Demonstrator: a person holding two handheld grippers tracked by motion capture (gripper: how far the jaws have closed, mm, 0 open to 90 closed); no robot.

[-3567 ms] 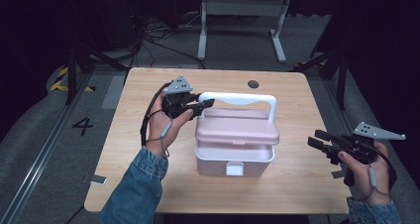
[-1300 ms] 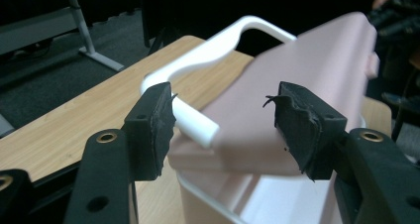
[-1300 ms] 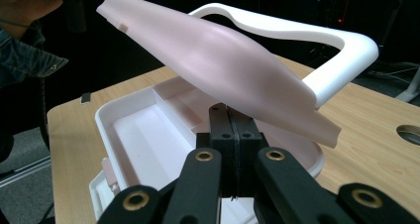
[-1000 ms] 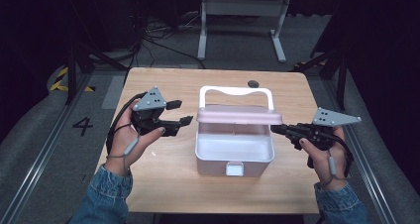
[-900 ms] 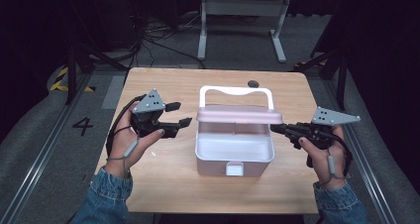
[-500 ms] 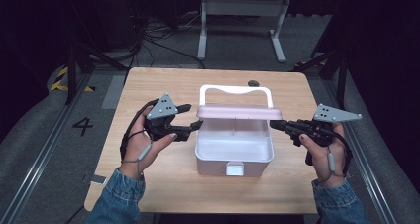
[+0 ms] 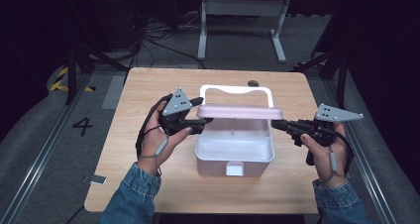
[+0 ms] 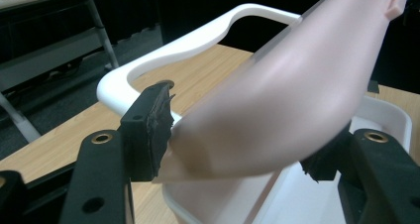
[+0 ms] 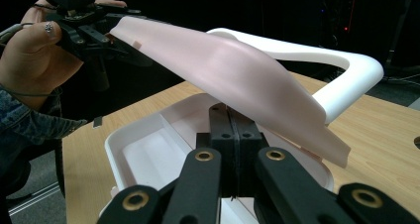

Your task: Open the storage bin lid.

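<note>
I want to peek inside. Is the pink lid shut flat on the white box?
No, the pink lid is tilted up above the open white box.

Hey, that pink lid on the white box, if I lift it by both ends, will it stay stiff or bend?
The pink lid probably stays fairly stiff: it spans the white box without sagging. It looks thin and light, so likely easy to lift. Its smooth, glossy surface may slip between the fingers.

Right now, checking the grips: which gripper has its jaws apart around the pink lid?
The left gripper: its jaws, which have just been closing, straddle one end of the pink lid; the right gripper's are shut together beneath it.
</note>
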